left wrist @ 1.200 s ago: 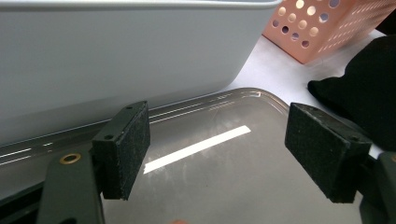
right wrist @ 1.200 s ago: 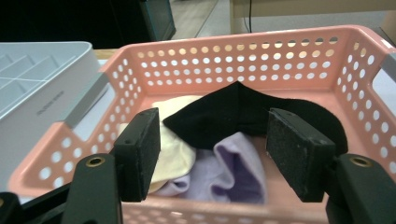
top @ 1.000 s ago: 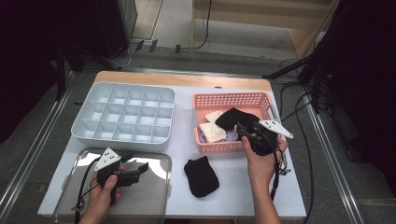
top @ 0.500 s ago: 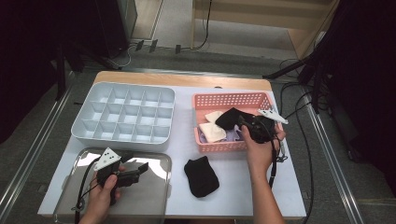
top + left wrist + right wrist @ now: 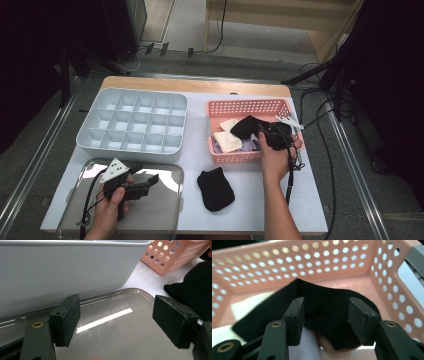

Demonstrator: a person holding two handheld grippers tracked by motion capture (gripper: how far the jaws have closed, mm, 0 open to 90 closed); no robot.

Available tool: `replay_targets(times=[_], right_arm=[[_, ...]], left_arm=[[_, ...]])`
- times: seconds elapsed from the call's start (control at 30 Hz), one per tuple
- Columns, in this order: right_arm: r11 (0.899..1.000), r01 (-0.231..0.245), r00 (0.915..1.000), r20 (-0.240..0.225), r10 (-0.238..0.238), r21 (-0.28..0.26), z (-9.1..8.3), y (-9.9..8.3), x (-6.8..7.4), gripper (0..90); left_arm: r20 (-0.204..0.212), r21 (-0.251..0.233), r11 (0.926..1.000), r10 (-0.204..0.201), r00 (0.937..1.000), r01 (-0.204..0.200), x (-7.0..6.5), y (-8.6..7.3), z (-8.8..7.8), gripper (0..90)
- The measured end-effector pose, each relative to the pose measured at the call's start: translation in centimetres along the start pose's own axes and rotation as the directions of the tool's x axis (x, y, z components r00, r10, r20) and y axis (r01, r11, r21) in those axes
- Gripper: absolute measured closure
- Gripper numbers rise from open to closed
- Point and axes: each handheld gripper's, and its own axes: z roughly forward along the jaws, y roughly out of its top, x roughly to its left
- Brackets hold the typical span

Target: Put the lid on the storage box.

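Right gripper view shows the right gripper [image 5: 325, 315] closing its not-yet-clamped jaws around the black sock [image 5: 329, 312] in the pink basket [image 5: 262, 267], likely to pinch the pale cloth [image 5: 247, 306] underneath too, while the left gripper [image 5: 120, 320] waits open.

Each hand-held gripper [image 5: 131, 186] is black, with square dark foam pads [image 5: 67, 320], brass rivets, a grey three-cornered dotted plate on top and a trailing black cable; forearms are bare.
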Motion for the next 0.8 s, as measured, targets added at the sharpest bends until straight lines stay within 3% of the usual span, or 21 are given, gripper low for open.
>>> replay_targets(times=[0.13, 0.27, 0.5, 0.63, 0.8], right_arm=[[1.0, 0.003, 0.9998, 0.017, -0.003, 0.019, 0.3, 0.1, 0.2, 43.1], [0.998, -0.008, 0.9999, 0.015, 0.007, 0.055, 0.6, 0.3, 0.1, 44.1], [0.994, -0.02, 0.9998, 0.005, 0.019, 0.111, 0.7, 0.5, -0.5, 64.9], [0.996, -0.016, 0.9999, 0.003, 0.015, 0.091, 0.6, 0.4, -0.9, 82.3], [0.998, -0.009, 0.9998, 0.019, 0.008, 0.058, 0.1, 0.4, -0.8, 86.0]], left_arm=[[-0.002, 0.001, 1.0, 0.002, 1.0, -0.002, 0.0, 0.0, 0.0, 23.5], [-0.002, 0.0, 1.0, 0.003, 1.0, -0.003, 0.0, 0.0, 0.0, 23.5], [0.001, 0.001, 1.0, 0.003, 1.0, -0.003, 0.0, 0.0, 0.0, 23.5], [0.001, 0.002, 1.0, 0.003, 1.0, -0.003, 0.0, 0.0, 0.0, 23.5], [-0.001, 0.001, 1.0, 0.0, 1.0, 0.0, 0.0, 0.0, 0.0, 23.5]])
